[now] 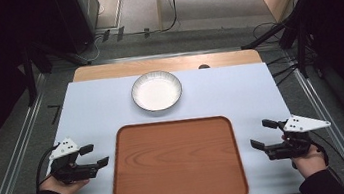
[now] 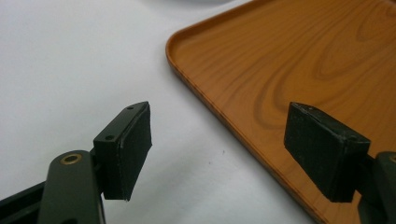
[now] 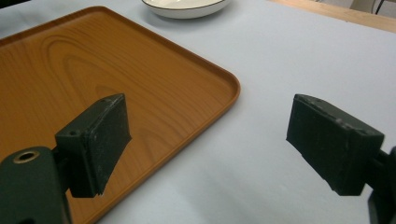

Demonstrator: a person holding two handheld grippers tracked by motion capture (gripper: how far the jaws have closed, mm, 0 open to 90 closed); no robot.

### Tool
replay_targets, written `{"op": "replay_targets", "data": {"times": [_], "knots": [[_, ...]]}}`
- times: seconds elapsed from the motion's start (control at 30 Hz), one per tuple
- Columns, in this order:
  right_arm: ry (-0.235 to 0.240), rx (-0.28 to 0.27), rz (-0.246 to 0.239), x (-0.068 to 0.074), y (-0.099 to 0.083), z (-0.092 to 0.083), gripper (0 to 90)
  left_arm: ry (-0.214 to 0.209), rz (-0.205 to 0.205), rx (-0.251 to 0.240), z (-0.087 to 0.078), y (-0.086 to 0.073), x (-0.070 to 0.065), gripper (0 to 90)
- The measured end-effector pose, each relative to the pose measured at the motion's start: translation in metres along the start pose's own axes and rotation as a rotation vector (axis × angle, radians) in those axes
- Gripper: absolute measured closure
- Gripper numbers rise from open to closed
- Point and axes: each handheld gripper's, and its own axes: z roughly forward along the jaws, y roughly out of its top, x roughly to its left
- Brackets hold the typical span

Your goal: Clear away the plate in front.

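Note:
A wooden tray [image 1: 176, 162] lies empty at the near middle of the white table, its rim [image 2: 219, 109] close in the left gripper view and its corner [image 3: 231, 84] near in the right gripper view. A white bowl [image 1: 156, 90] sits just beyond it, seen also as a bowl [image 3: 187, 7] at the top of the right gripper view. My left gripper [image 1: 94, 156] rests left of the tray, open and holding nothing, pointing toward the tray's left edge. My right gripper [image 1: 263, 134] rests right of the tray, open and holding nothing, pointing toward it.
The white mat [image 1: 101, 111] covers most of the wooden tabletop [image 1: 106, 71], whose far strip shows behind. Metal frame rails [image 1: 15, 148] run along both sides. Cables and stand legs [image 1: 277, 32] lie on the floor beyond the table.

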Motion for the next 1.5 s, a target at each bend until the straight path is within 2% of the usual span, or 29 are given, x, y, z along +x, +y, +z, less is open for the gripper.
{"op": "replay_targets", "data": {"times": [0.17,0.4,0.53,0.57,0.7,0.77,0.83,0.97,1.07,1.23,1.3,1.37,1.5], "knots": [[0.005,0.014,-0.017,0.005,0.003,0.005,14.0,-0.001,-0.007,-0.01,0.0,0.0,0.0,23.3],[0.002,0.018,-0.002,0.01,0.009,0.007,14.1,-0.002,-0.023,-0.031,-0.004,0.002,-0.002,22.7],[-0.016,0.046,-0.011,0.014,0.013,0.006,14.2,-0.007,-0.019,-0.033,-0.007,0.004,-0.003,23.1],[-0.009,0.055,-0.003,0.016,0.017,0.005,14.2,0.002,-0.004,-0.033,-0.008,0.005,-0.005,23.0],[-0.01,0.072,-0.018,0.02,0.022,0.003,14.2,0.003,-0.014,-0.051,-0.011,0.007,-0.005,22.7],[-0.009,0.071,-0.025,0.021,0.022,0.004,14.2,0.004,-0.016,-0.053,-0.011,0.007,-0.005,22.7],[-0.017,0.036,-0.035,0.02,0.019,0.007,14.2,0.003,-0.025,-0.058,-0.011,0.007,-0.003,22.8],[-0.016,0.017,-0.041,0.019,0.017,0.007,14.2,0.001,-0.041,-0.069,-0.012,0.007,-0.002,22.5],[0.004,0.015,-0.016,0.017,0.013,0.012,14.2,-0.002,-0.053,-0.089,-0.013,0.008,-0.001,21.1],[0.013,0.033,-0.017,0.017,0.012,0.015,14.2,-0.003,-0.066,-0.085,-0.012,0.009,-0.003,21.2],[0.023,0.049,-0.021,0.019,0.012,0.017,14.2,-0.023,-0.073,-0.076,-0.012,0.009,-0.003,26.3],[0.026,0.047,-0.027,0.019,0.012,0.017,14.2,-0.018,-0.066,-0.066,-0.01,0.009,-0.004,26.2],[0.033,0.056,-0.026,0.019,0.011,0.018,14.2,-0.018,-0.095,-0.044,-0.008,0.01,-0.004,25.5]]}}
